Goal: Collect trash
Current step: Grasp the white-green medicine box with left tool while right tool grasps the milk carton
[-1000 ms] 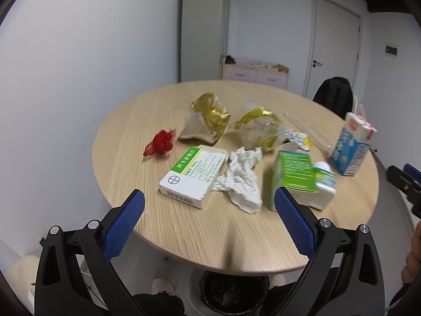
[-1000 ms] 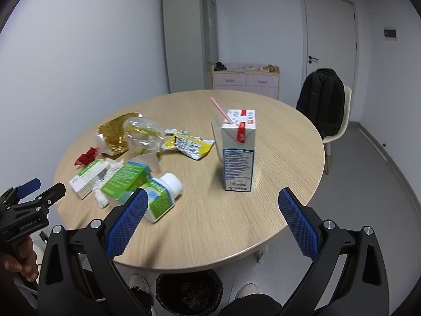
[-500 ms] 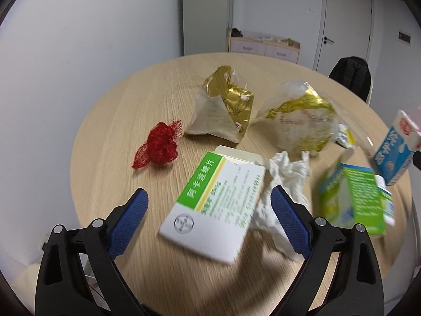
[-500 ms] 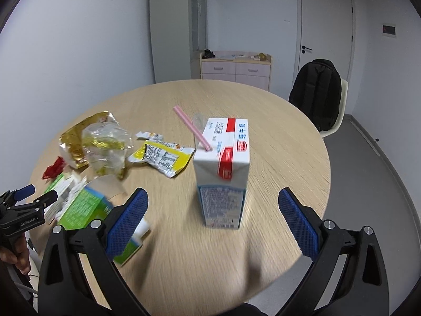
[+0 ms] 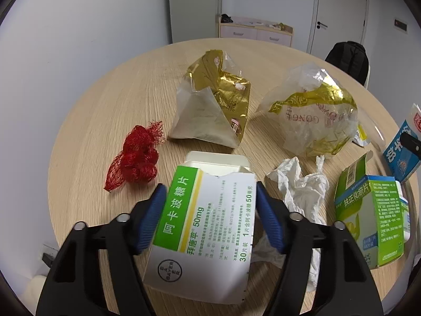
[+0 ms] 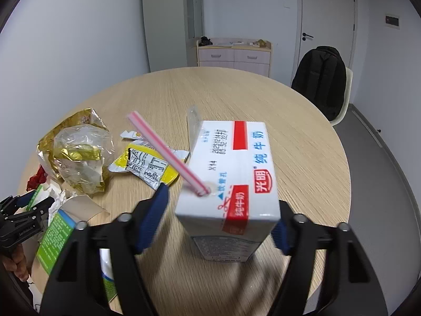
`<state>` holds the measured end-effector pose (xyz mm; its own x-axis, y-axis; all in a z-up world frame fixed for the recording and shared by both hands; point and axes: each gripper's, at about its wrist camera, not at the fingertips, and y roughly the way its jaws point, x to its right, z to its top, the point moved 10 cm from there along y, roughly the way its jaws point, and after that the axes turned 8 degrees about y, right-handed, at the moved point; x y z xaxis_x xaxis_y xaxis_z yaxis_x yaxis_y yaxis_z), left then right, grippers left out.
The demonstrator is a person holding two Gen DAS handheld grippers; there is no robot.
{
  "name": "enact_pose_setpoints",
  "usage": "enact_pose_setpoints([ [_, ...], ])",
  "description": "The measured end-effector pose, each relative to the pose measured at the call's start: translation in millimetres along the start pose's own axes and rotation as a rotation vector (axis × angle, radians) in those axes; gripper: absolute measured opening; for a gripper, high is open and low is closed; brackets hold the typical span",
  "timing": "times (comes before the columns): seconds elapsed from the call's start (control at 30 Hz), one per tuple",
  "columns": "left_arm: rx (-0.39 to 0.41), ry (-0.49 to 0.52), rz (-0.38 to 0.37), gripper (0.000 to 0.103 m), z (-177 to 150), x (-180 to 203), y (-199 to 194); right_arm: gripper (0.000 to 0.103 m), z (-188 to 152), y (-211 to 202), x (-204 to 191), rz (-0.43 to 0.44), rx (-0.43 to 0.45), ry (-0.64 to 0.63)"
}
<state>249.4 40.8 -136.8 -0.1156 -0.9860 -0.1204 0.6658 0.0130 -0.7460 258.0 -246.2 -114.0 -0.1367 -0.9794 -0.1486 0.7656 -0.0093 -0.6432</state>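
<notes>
My left gripper [image 5: 210, 205] has its blue pads against both sides of a white and green medicine box [image 5: 205, 226] lying on the round wooden table [image 5: 110, 105]. My right gripper [image 6: 218, 213] straddles a white and blue milk carton [image 6: 231, 184] with a pink straw [image 6: 165, 150]; its right pad is at the carton's side, and a gap shows at the left pad. Loose trash lies around: a red net [image 5: 136, 158], two gold wrappers [image 5: 213, 100] [image 5: 313, 110], a crumpled tissue [image 5: 300, 184], a green box [image 5: 368, 210] and a yellow sachet [image 6: 147, 166].
A black backpack [image 6: 321, 79] hangs on a chair behind the table. A low cabinet [image 6: 234, 55], a tall locker and a door stand along the far wall. The left gripper also shows at the left edge of the right wrist view [image 6: 23, 210].
Both grippers moved forward and down over the table and narrowed. The left one closed onto the medicine box; the right one came around the milk carton.
</notes>
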Motion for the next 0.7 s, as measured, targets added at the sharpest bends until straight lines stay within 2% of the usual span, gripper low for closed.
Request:
enact_pose_setpoints([
  [0.1, 0.004, 0.012, 0.003, 0.064, 2, 2, 2, 0.045, -1, 4, 0, 0.008, -0.011, 0.001],
  [0.17, 0.004, 0.006, -0.007, 0.064, 2, 3, 1, 0.04, -1, 6, -1, 0.012, -0.017, 0.0],
  [0.7, 0.044, -0.023, 0.007, 0.064, 3, -1, -32, 0.039, 2, -27, 1, 0.014, 0.028, -0.005],
])
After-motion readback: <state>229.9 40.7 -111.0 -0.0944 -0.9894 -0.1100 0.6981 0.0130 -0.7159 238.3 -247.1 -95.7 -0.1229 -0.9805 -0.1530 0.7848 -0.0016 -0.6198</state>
